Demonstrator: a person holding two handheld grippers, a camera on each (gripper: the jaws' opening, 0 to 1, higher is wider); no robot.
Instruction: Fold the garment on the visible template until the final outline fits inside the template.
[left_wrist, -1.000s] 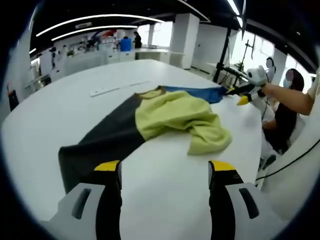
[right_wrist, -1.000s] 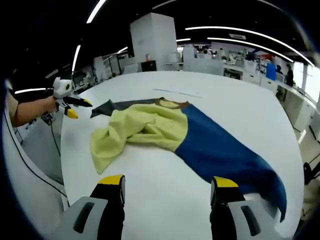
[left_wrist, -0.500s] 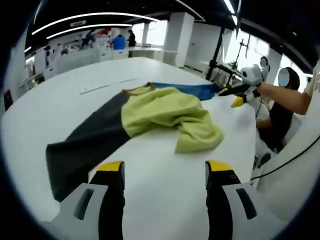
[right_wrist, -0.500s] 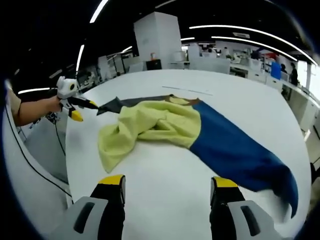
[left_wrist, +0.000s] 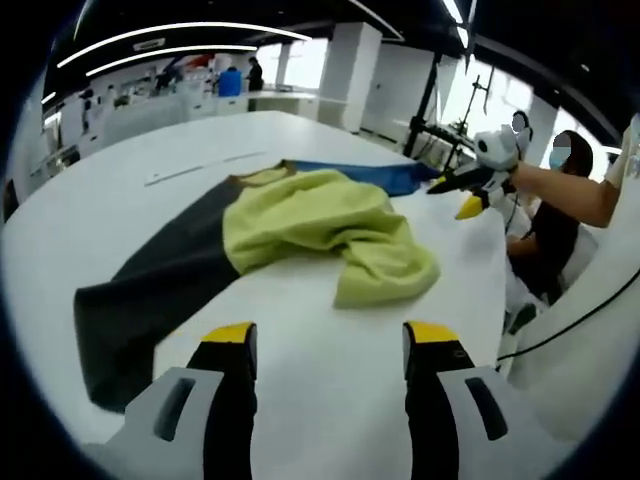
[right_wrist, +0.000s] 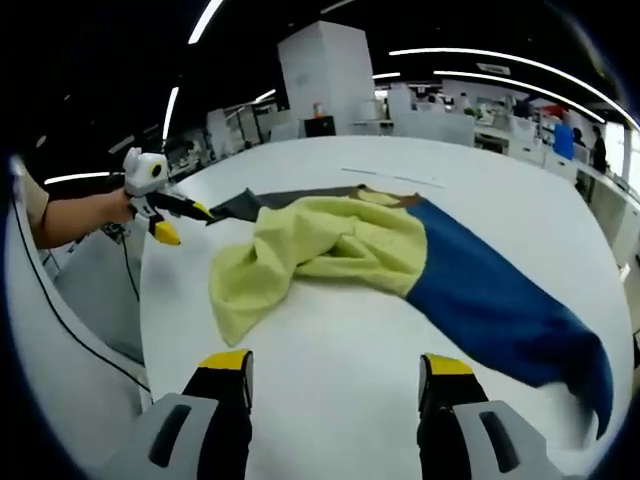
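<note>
Currently, progress: early; garment (left_wrist: 300, 225) lies spread and bunched on the white bench (left_wrist: 330, 350), no neat fold yet, template not discernible.
Garment: ahead of both fingers; 3 colour panels, dark, yellow-green, blue.
Left gripper (left_wrist: 330, 335): fingers released, empty.
Right gripper (right_wrist: 335, 362): fingers released, empty.
Remaining: both sleeves and crumpled body.
Surroundings: seated person (left_wrist: 560, 235) beyond bench edge; nothing obstructs.

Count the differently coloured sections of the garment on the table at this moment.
3. A crumpled yellow-green body in the middle, a blue sleeve stretched out to one side, and a dark grey sleeve stretched out to the other. Folds of the body may hide more.
</note>
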